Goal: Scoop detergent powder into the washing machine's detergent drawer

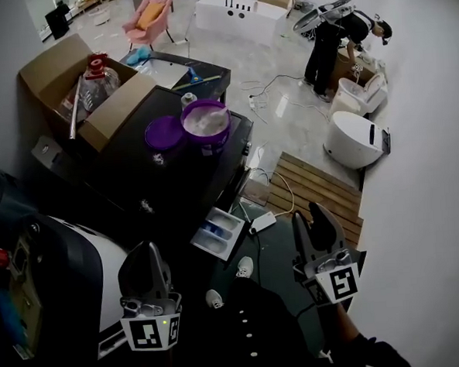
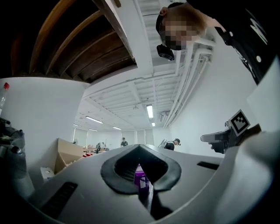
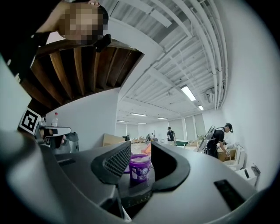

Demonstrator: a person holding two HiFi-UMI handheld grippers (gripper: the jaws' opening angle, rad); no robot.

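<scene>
Two tools are being held near the open drawer [image 1: 217,232], well apart from the purple detergent tub [image 1: 206,126] on the bench [image 1: 128,181]: left tool [image 1: 152,249] clenched empty, right tool [image 1: 308,213] released.

tub [image 1: 210,143] purple | lid [image 1: 164,133] purple | drawer [image 1: 218,233] white-blue | box [image 1: 52,67] brown

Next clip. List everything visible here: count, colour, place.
washing machine: one, black, centre
detergent tub: one, purple, open, on the machine top
lid: one, purple, left of the tub
detergent drawer: one, white and blue, pulled out at the machine's front
cardboard box: one, brown, open, upper left
chair: one, pink, far floor
bathtub: one, white, far floor
toilet: one, white, right floor
person: one, dark clothes, bending, upper right
left hand-held gripper: one, jaws together, empty, lower left
right hand-held gripper: one, jaws apart, empty, lower right
</scene>
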